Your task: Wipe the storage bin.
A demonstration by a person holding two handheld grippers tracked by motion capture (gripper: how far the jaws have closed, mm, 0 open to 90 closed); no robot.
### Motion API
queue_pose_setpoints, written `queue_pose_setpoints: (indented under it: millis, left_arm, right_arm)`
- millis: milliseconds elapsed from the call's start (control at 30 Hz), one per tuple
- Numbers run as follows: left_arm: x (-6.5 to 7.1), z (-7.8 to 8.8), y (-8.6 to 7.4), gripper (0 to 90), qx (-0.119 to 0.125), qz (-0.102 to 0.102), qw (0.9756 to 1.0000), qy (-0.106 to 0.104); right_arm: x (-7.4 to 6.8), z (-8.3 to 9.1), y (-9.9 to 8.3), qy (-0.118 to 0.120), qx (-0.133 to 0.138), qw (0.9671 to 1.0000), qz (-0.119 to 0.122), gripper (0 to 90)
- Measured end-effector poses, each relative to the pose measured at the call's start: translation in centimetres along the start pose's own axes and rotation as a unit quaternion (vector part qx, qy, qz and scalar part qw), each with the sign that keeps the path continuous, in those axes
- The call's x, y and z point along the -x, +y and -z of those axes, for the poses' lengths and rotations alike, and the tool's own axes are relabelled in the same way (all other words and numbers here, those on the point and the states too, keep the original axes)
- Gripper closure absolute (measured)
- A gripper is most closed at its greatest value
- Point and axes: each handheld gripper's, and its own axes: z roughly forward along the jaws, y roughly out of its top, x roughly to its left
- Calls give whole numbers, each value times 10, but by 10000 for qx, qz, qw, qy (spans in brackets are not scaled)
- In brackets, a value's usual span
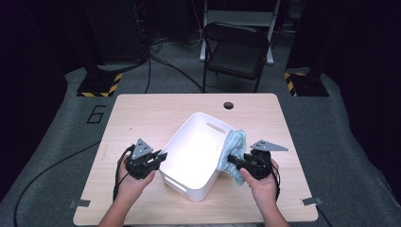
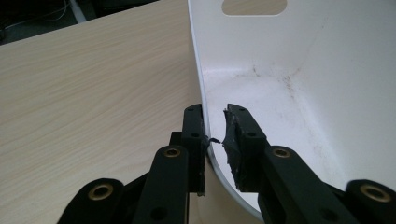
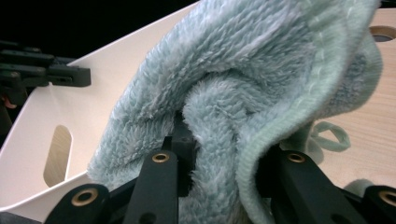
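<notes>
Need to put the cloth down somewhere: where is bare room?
Bare: inside the white bin, and the table behind and left of it. Crowded: the bin's right side, where the right gripper holds the cloth.

One sign can be read: a dark number "6" (image 1: 97, 114) stands on the grey floor mat (image 1: 56, 137), just beside the left far corner of the wooden table (image 1: 142, 113).
</notes>
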Motion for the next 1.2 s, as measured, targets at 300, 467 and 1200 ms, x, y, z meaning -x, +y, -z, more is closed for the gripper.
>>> queue_pose_setpoints:
  millis: [300, 467, 1200]
  left_arm:
    - [-1, 0, 0, 784, 17, -1, 10000, -79]
    - [-3, 0, 0, 787, 3, -3, 9999, -132]
    - [-6, 1, -1, 816, 60, 90, 9999, -129]
  right_arm:
    - [9, -11, -11, 186, -144, 9993, -285, 702]
    - [11, -17, -17, 160, -409, 9984, -369, 702]
    - [36, -70, -60, 9, -1692, 9836, -627, 703]
